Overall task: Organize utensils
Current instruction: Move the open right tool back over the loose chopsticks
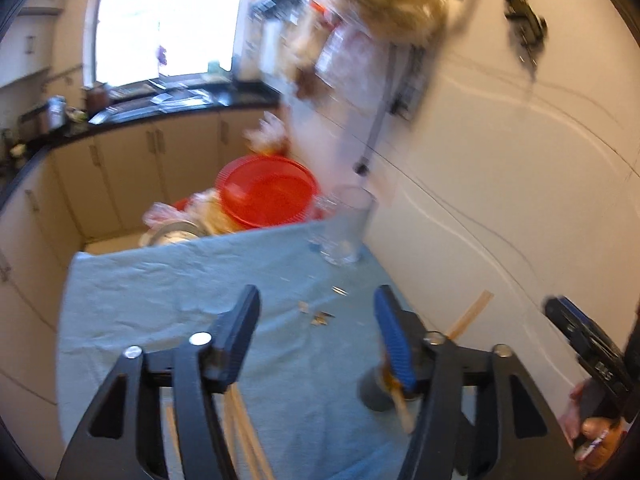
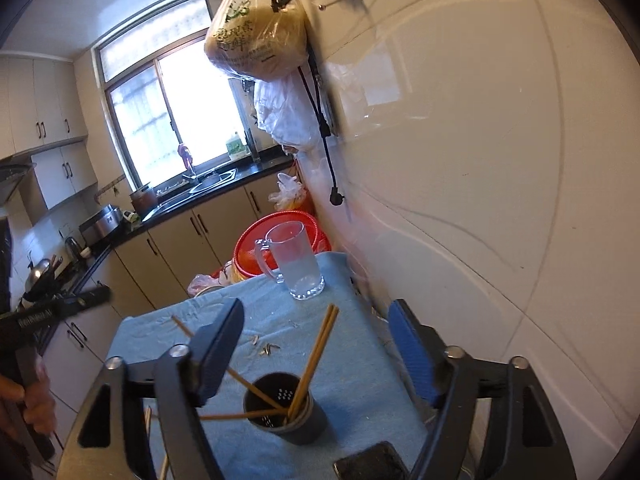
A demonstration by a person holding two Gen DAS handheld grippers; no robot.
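Meanwhile, both the left gripper (image 1: 316, 320) and right gripper (image 2: 316, 340) were held released above the cloth-covered worktop (image 2: 352, 360), where chopsticks (image 2: 316, 356) were seen standing in a dark holder (image 2: 286, 412) near a glass mug (image 2: 294, 260).

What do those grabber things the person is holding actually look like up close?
Each is a pair of black plastic tongs: the left tongs and the right tongs match. Two angular black arms with triangular cut-outs and silver round bolts carry flat fingers; one finger wears a ribbed blue pad, the other looks dark. White lettering marks the left handle seen from the right wrist. A bare hand grips it; no cables show.
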